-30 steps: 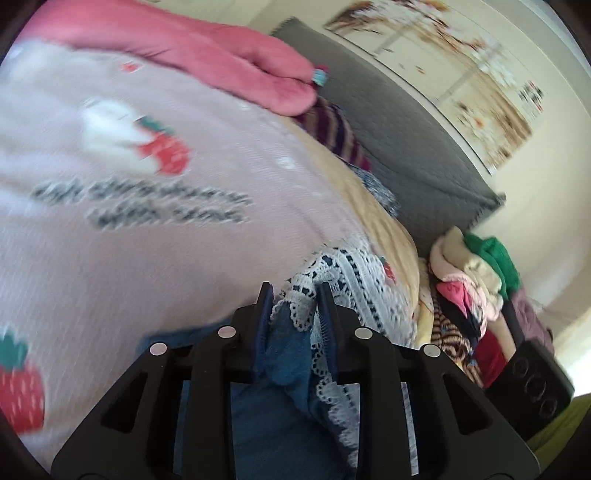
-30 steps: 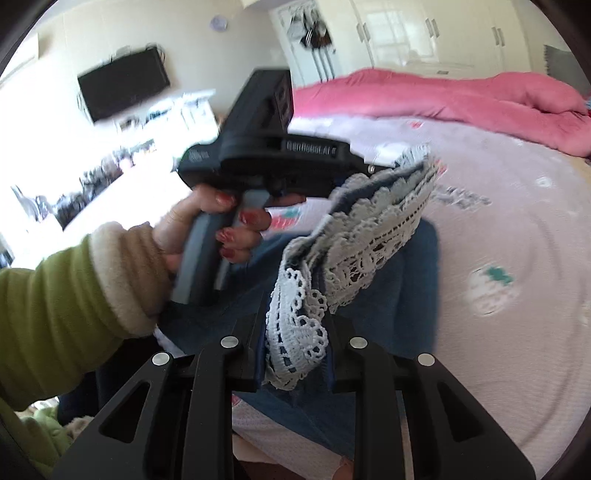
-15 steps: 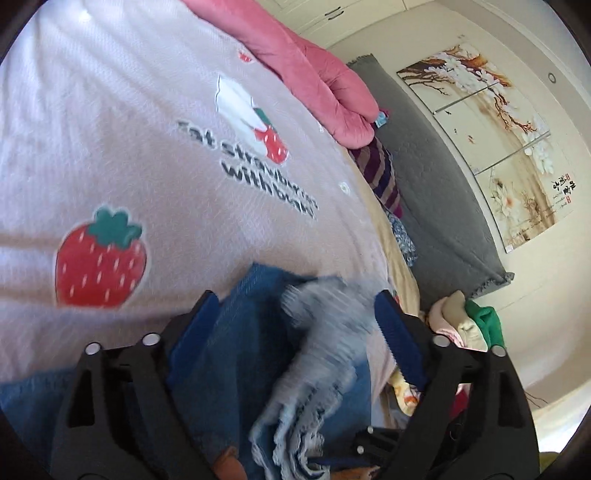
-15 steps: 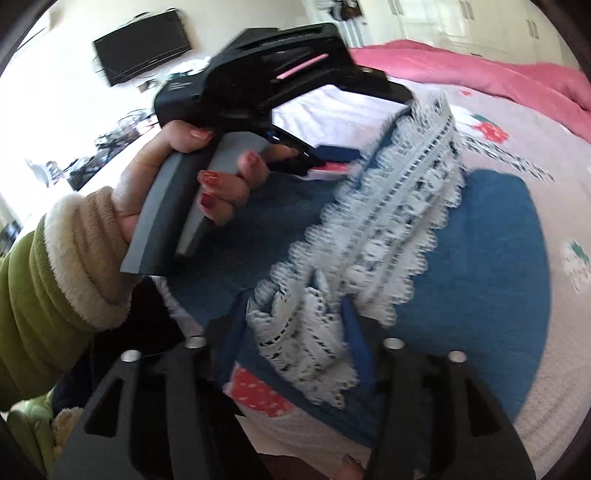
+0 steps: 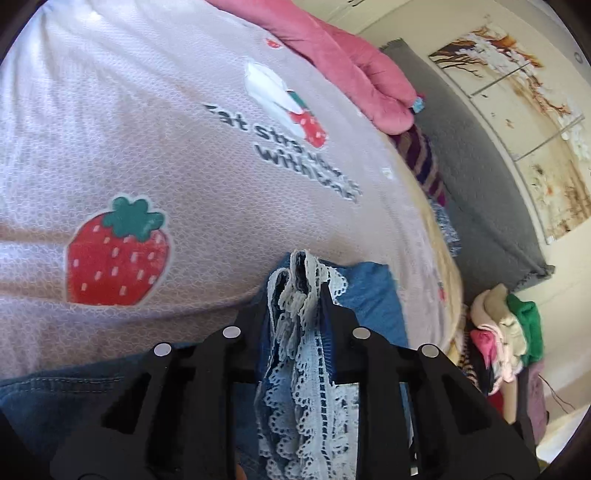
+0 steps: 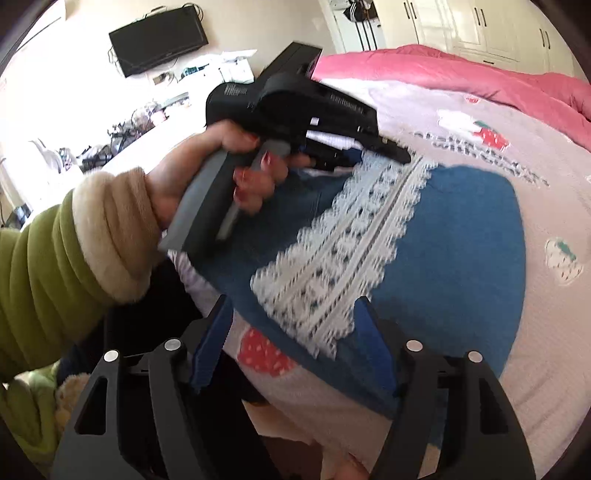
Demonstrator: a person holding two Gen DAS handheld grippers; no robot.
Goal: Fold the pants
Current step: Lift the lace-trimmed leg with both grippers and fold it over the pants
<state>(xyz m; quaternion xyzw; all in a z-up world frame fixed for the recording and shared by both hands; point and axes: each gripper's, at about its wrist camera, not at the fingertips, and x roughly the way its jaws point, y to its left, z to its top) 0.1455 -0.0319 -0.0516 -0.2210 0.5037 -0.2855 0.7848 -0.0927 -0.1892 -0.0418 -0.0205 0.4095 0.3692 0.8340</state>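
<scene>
Left wrist view: the left gripper [image 5: 291,295] has just been closing, and its two black fingers [image 5: 328,306] now pinch a bunched strip of white lace trim [image 5: 301,354] belonging to the blue denim pants [image 5: 369,295]. The lace stands up in a fold between the pads and trails down toward the camera. The pants lie on a pale pink bedspread [image 5: 147,129] printed with a red strawberry [image 5: 114,258] and dark lettering. A rolled pink quilt [image 5: 332,55] runs along the far edge of the bed, a grey headboard [image 5: 480,177] stands to the right, and a heap of clothes [image 5: 506,332] sits at lower right.

Right wrist view: the right gripper [image 6: 295,343] has just been opening, and its jaws now stand wide apart, with blue pads on either side of the lace edge of the pants [image 6: 461,240] but pressing on nothing. The pants lie spread on the bedspread [image 6: 546,332], the lace band [image 6: 340,251] crossing them diagonally. At its far end the person's left hand [image 6: 221,173], in a green sleeve [image 6: 40,277] with a cream cuff, holds the other gripper, whose tip meets the lace. A wall-mounted television [image 6: 159,37] hangs behind, and white wardrobes [image 6: 461,26] stand beyond the quilt.
</scene>
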